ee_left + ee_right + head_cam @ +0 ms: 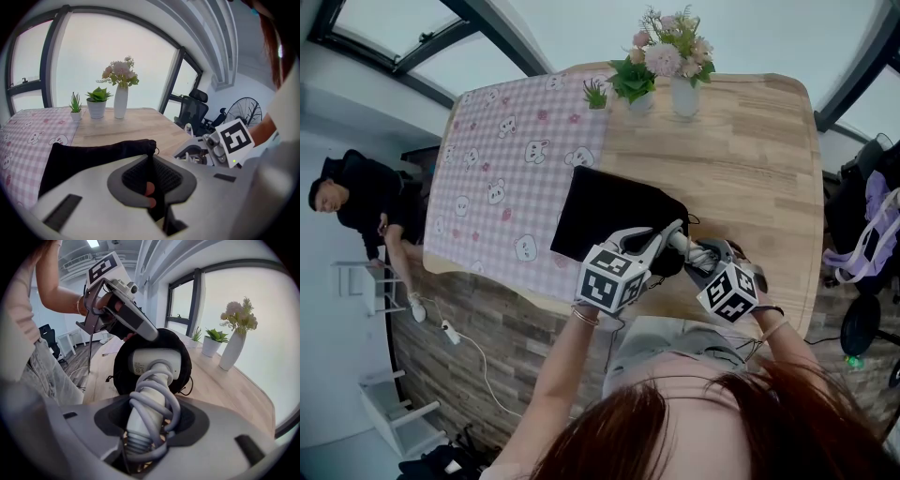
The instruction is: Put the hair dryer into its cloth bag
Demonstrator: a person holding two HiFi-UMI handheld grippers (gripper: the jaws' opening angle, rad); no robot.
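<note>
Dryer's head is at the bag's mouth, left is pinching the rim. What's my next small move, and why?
Probably ease the right gripper forward so the hair dryer slides deeper into the bag. Its head sits in the open mouth, the left gripper pinches the rim, and the handle with its wrapped cord is outside.

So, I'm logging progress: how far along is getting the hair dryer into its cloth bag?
Done: the left gripper, jaws shut, pinches the black cloth bag by its rim, holding the mouth open. In hand: the right gripper holds the hair dryer by its cord-wrapped handle, head inside the mouth. Left: push the handle in, release.
</note>
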